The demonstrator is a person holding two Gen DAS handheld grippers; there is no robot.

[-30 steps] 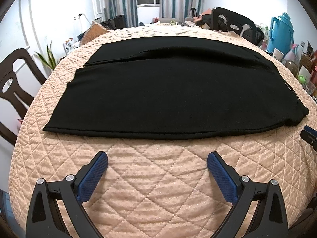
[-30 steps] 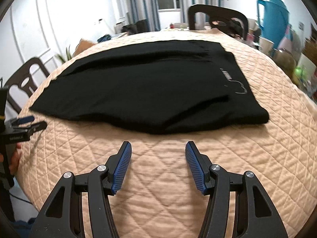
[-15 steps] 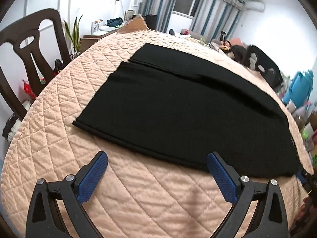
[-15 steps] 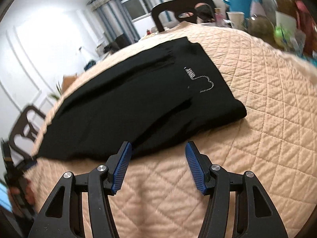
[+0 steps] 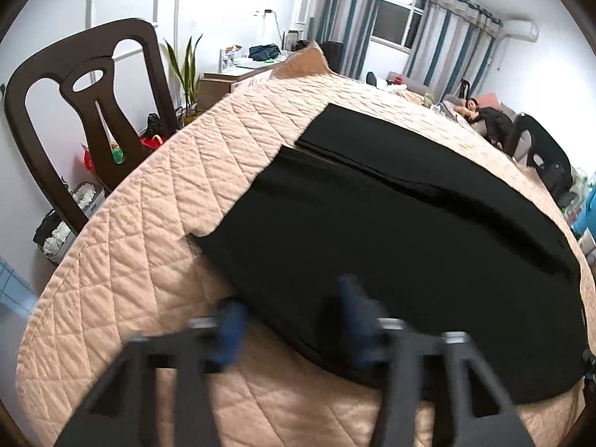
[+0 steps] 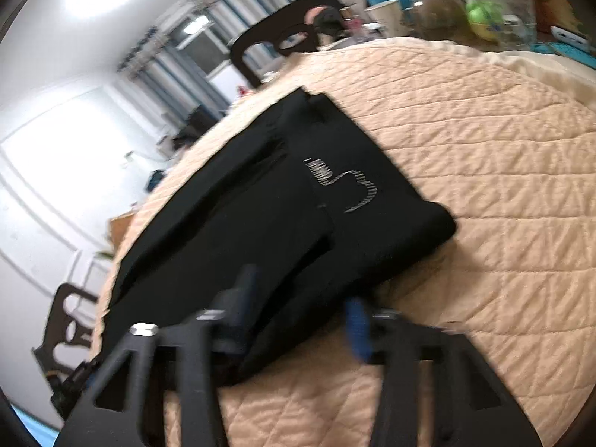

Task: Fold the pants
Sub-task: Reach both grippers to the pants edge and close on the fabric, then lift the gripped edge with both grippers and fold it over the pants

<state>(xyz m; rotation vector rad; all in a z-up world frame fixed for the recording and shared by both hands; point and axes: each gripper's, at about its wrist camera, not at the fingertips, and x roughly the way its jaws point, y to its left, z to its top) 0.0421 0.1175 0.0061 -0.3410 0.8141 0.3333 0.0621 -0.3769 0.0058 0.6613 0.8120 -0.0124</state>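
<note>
Nearest the lens, the left gripper (image 5: 290, 320) shows blurred, its blue-padded fingers apart and straddling the near hem of the black pants (image 5: 391, 231); one pad sits over the fabric edge and the other over the bare quilted cover (image 5: 156, 201), a placing that looks meant for nipping the long side of the garment. Likewise the right gripper (image 6: 301, 305) is blurred, fingers parted, its left pad above the cloth and its right pad at the edge near the waistband corner; neither has cloth pinched yet, as far as the blur allows. Beyond them the pants (image 6: 268, 205) lie flat across the round table, one leg laid on the other with the far leg's edge showing as a step, a silver stitched logo (image 6: 346, 186) marking the waist end. Such a spread suits a lengthwise pick-up from two points. Farther off stand a dark wooden chair (image 5: 89, 111), a potted plant (image 5: 186, 74) and striped curtains (image 5: 439, 33).
</note>
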